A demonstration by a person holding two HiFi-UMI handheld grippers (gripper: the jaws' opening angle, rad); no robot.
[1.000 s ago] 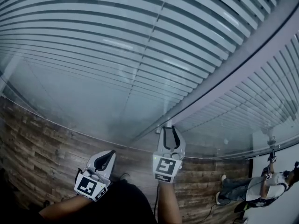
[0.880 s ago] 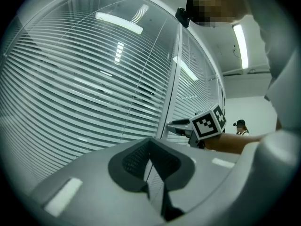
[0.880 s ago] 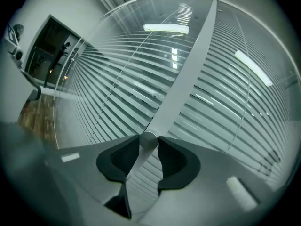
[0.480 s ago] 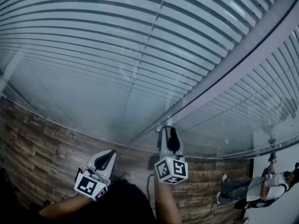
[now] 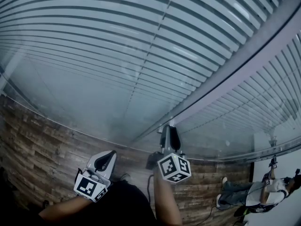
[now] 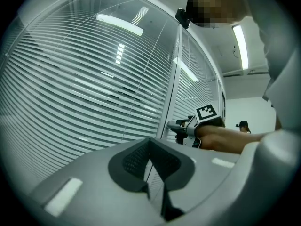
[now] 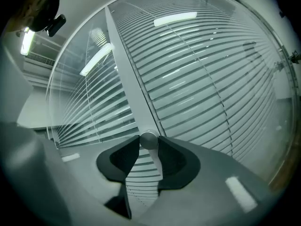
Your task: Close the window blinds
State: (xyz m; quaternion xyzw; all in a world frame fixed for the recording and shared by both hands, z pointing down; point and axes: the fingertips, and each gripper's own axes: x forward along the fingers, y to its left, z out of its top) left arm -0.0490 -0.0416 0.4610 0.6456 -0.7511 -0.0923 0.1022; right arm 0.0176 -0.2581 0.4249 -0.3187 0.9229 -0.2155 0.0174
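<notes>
Horizontal slatted blinds [image 5: 117,55] hang behind glass, split by a pale upright frame [image 5: 235,65]. A small round metal knob [image 7: 149,140] sticks out from that frame. My right gripper [image 5: 170,130] reaches up to it, and its jaws are closing with the knob between the tips [image 7: 149,142], both pads touching it. In the left gripper view the right gripper [image 6: 181,126] shows against the frame. My left gripper [image 5: 107,158] hangs lower left, away from the window, shut with nothing in it [image 6: 150,142].
Wood-pattern floor [image 5: 37,140] runs below the glass. A person [image 5: 263,192] holding grippers stands by a white wall at the lower right. Ceiling lights reflect in the glass [image 7: 174,19].
My right gripper has rolled about its own axis on the knob, so its marker cube now shows a different face and sits a little right. The left gripper has stayed put.
</notes>
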